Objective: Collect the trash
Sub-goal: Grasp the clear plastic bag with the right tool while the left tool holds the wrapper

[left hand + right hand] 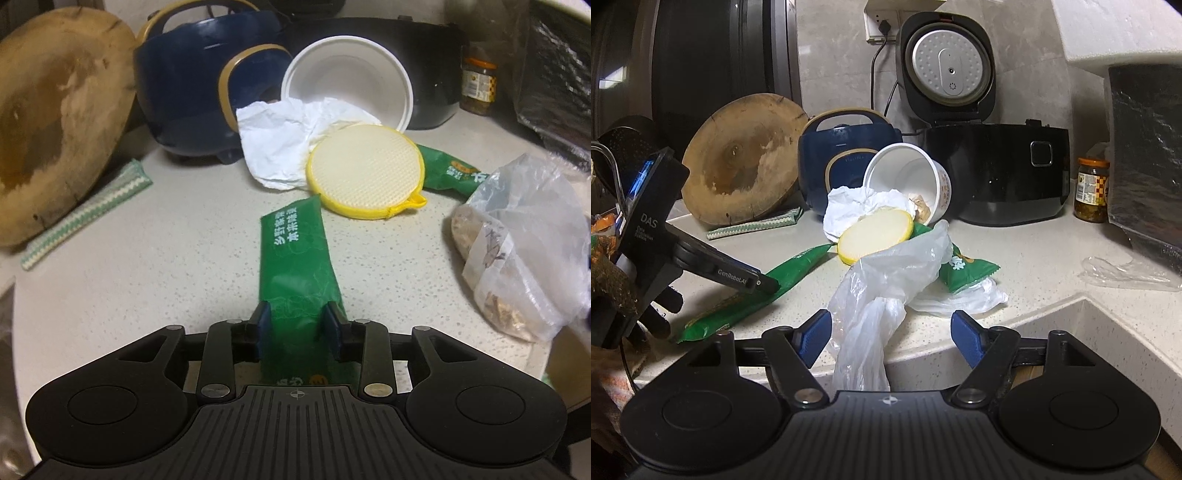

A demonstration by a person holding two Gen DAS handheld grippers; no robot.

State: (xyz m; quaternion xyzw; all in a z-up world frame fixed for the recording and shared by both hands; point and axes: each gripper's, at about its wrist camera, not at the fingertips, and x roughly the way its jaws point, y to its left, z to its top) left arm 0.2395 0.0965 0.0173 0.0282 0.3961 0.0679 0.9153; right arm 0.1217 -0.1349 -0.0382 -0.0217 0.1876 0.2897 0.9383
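Observation:
A long green snack packet (295, 258) lies flat on the speckled counter, its near end between the pads of my left gripper (297, 314), which stands open around it. From the right wrist view that gripper (764, 284) rests low over the same packet (790, 280). My right gripper (890, 332) is open wide, with a clear plastic bag (886, 277) trailing loosely between its fingers and over the counter edge. Behind lie a yellow round pad (365, 170), crumpled white paper (277, 147), a tipped white cup (347, 77) and a second green packet (964, 269).
A round wooden board (55, 122) leans at the left over a striped cloth (85, 210). A blue appliance (192, 85), a black rice cooker (997, 173) and a jar (1091, 188) line the back. A sink (1071, 350) drops off at the right.

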